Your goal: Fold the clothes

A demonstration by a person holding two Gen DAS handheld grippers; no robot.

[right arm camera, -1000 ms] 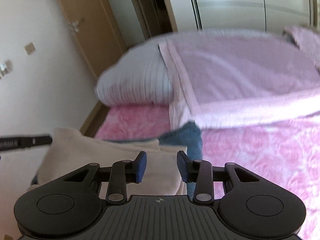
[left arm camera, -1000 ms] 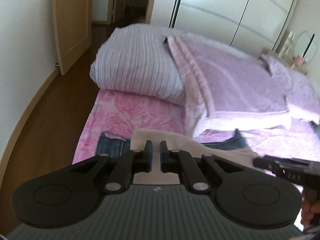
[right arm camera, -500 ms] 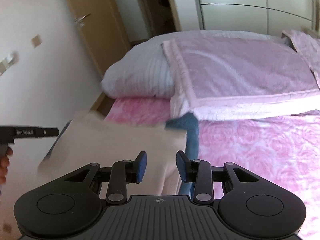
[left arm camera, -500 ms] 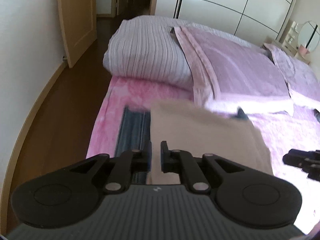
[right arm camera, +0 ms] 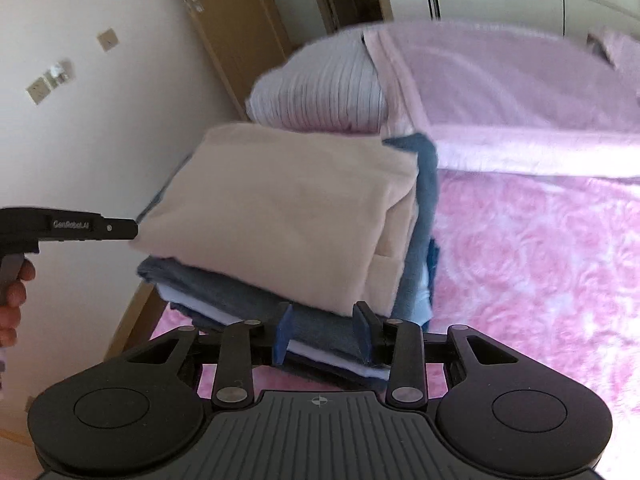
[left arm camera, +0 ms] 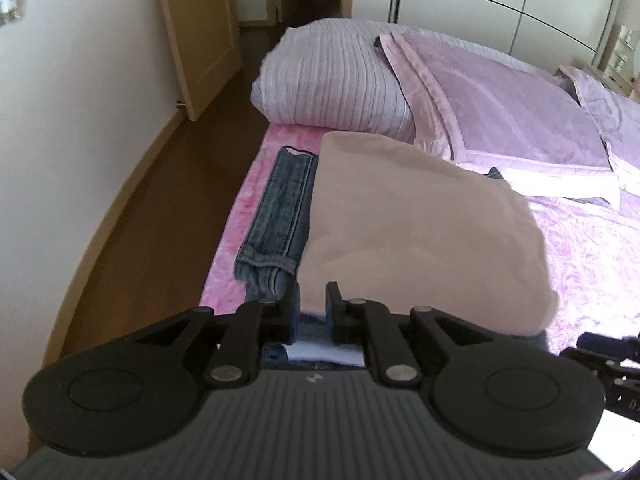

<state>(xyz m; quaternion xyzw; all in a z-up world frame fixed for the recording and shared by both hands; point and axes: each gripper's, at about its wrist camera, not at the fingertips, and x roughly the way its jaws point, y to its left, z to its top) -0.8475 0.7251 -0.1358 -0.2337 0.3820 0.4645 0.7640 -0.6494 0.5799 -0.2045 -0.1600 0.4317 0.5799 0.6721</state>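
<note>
A folded beige garment (left arm camera: pixel 420 220) lies on top of folded blue jeans (left arm camera: pixel 280 208) and a white layer (right arm camera: pixel 340 362), stacked near the left edge of the pink bed (left arm camera: pixel 592 256). My left gripper (left arm camera: pixel 312 296) is at the stack's near edge. Its jaws are opening, with denim showing between them and the pads off the cloth. In the right wrist view this gripper (right arm camera: pixel 96 226) touches the beige garment's (right arm camera: pixel 280 208) left edge. My right gripper (right arm camera: pixel 323 320) is shut on the jeans (right arm camera: pixel 324 332) under the beige fold.
A rolled striped quilt (left arm camera: pixel 332 88) and a folded lilac blanket (left arm camera: pixel 500 112) lie just beyond the stack. Wooden floor (left arm camera: pixel 160 184), a wall and an open door (left arm camera: pixel 200 32) are to the left of the bed. A person's hand (right arm camera: pixel 12 300) holds the left gripper.
Both grippers and the stack have moved along the bed toward the striped quilt. The left jaws, shut before, have parted a little. The right jaws are as they were.
</note>
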